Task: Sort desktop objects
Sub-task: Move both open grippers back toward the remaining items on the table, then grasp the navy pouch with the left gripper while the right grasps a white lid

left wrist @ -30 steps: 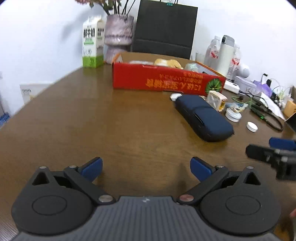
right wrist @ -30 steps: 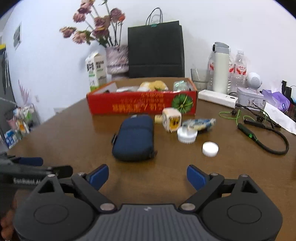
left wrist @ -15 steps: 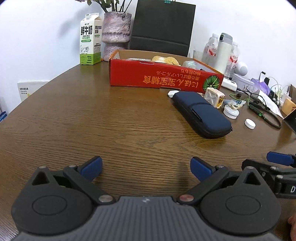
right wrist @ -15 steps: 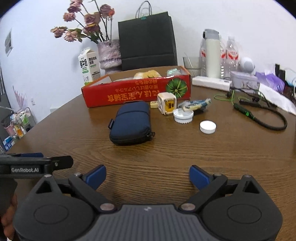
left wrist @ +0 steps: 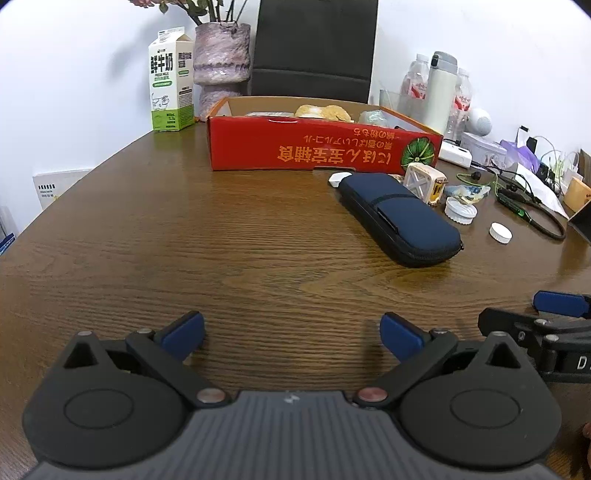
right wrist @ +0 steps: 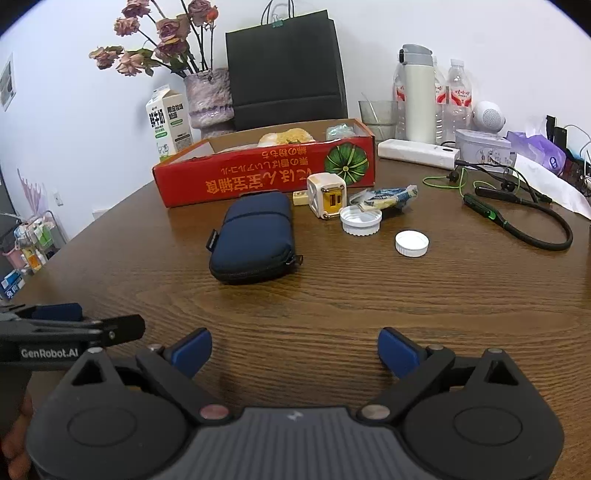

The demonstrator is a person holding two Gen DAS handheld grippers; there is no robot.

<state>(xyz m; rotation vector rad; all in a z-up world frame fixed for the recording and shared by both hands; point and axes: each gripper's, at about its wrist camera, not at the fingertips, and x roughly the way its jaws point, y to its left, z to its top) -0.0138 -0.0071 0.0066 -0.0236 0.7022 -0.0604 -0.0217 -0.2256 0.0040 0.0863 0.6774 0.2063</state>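
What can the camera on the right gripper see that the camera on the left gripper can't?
Only the right wrist view shows the dried flowers above the vase, the black bag's handles, and the left gripper poking in from the side.

Only the left wrist view shows the right gripper at its edge and a small white thing behind the pouch.

Both show the blue pouch, red box, milk carton, two white caps and the brown table.
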